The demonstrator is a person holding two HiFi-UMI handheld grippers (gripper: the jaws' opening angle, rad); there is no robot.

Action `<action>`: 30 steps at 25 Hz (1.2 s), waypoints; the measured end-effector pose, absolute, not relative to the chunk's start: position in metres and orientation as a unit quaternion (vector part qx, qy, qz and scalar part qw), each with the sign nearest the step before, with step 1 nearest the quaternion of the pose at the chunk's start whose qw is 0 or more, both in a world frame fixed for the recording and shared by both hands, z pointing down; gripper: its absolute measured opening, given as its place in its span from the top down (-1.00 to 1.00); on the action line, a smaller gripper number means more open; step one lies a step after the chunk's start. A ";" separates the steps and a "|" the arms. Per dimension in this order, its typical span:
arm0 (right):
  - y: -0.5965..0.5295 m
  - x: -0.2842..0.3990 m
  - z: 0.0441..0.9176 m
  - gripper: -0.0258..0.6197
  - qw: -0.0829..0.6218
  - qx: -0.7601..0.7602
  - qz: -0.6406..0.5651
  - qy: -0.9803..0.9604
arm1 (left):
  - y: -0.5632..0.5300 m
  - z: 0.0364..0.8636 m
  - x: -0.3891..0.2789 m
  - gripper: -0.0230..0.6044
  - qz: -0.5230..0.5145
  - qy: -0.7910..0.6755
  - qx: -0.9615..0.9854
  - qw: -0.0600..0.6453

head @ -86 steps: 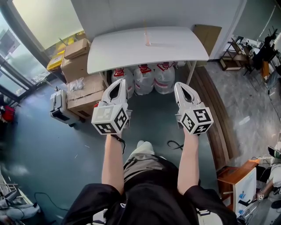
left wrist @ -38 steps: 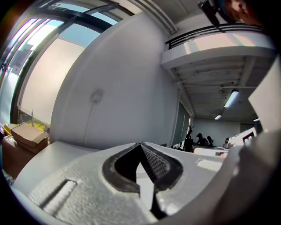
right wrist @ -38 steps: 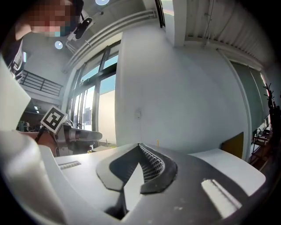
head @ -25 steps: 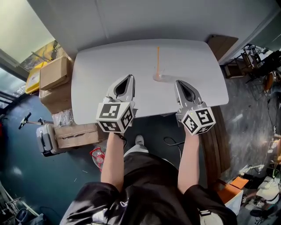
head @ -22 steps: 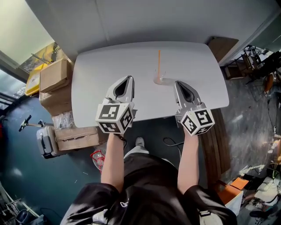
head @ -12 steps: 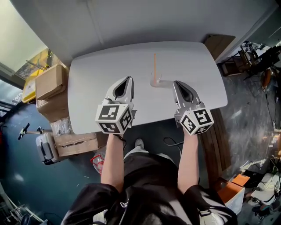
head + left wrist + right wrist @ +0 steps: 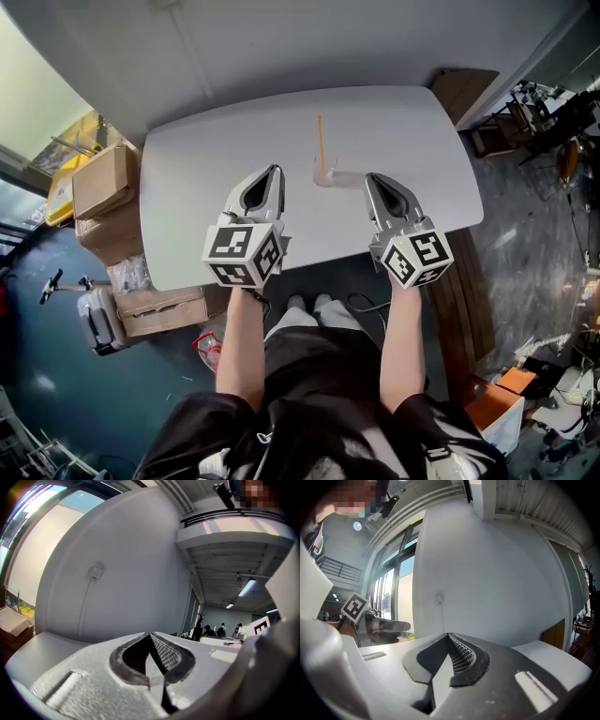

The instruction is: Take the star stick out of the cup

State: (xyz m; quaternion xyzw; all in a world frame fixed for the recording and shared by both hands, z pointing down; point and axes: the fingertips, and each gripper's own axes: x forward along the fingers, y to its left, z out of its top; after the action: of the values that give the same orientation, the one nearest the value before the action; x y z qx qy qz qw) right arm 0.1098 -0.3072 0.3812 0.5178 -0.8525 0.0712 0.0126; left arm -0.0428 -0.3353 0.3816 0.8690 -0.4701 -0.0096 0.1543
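An orange stick [image 7: 320,142] stands upright in a small clear cup [image 7: 324,174] near the middle of the white table [image 7: 206,178]. My left gripper [image 7: 273,172] hangs over the table's near half, to the left of the cup, its jaws shut with nothing between them. Right of the cup and close to it, my right gripper [image 7: 369,179] is also shut and holds nothing. Neither gripper touches the cup. Both gripper views look at the wall; the cup and stick do not show there. The left gripper [image 7: 150,634] and the right gripper [image 7: 449,635] show closed tips.
Cardboard boxes [image 7: 103,178] and a yellow crate [image 7: 58,192] are stacked on the floor left of the table. A brown board [image 7: 459,86] leans at the table's right end. Shelving and clutter [image 7: 539,103] fill the far right. A white wall [image 7: 309,37] runs behind the table.
I have walked up to the table: it was far ahead and now lies under both grippers. Over the last second the view shifted slightly; both grippers stayed shut and level.
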 end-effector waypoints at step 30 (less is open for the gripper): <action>-0.356 0.106 0.428 0.63 0.042 0.470 0.082 -0.878 | -0.352 0.428 -0.017 0.92 0.021 -0.488 0.848 0.208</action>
State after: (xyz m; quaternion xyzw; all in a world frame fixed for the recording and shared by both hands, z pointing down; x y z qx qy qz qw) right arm 0.1060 -0.3561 0.4278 0.4700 -0.8779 0.0819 0.0418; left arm -0.0173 -0.3519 0.4277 0.8476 -0.4875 0.0210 0.2084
